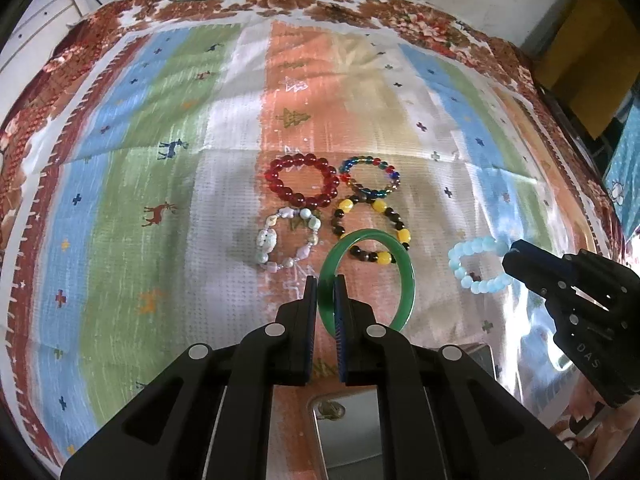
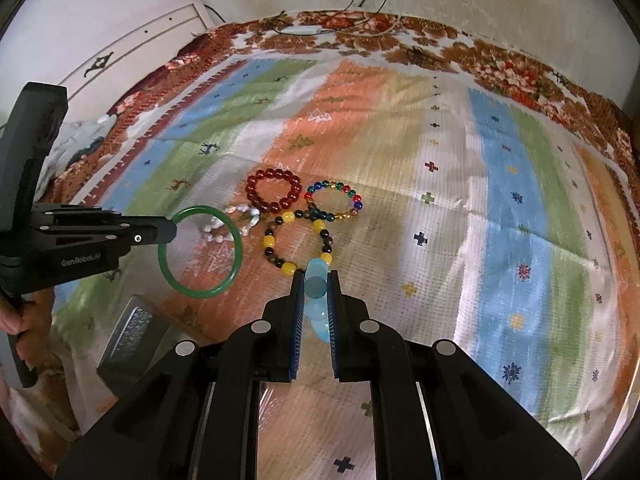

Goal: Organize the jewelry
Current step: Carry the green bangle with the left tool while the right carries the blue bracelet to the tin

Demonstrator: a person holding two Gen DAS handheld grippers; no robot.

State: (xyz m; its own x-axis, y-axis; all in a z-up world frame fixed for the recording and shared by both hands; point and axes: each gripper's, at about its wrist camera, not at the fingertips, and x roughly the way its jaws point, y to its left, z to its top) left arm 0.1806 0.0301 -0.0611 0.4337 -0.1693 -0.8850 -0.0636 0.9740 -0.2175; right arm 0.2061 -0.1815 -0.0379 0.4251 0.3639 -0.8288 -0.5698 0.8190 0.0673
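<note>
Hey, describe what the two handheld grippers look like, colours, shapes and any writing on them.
Both are matte black plastic with angular linkage arms and round silver pivot pins. The left gripper and the right gripper each have flat parallel fingers lined with ribbed blue pads. White lettering marks their sides. No cables on them or sleeves are visible.

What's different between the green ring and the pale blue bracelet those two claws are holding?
The green bangle is one smooth, solid hoop; the pale blue bracelet is a string of round beads. The bangle looks larger across than the bracelet. The left gripper pinches the bangle's thin rim, while the right gripper clamps on a fat bead. Both are held lifted above the striped cloth, apart from the four bracelets lying there.
</note>
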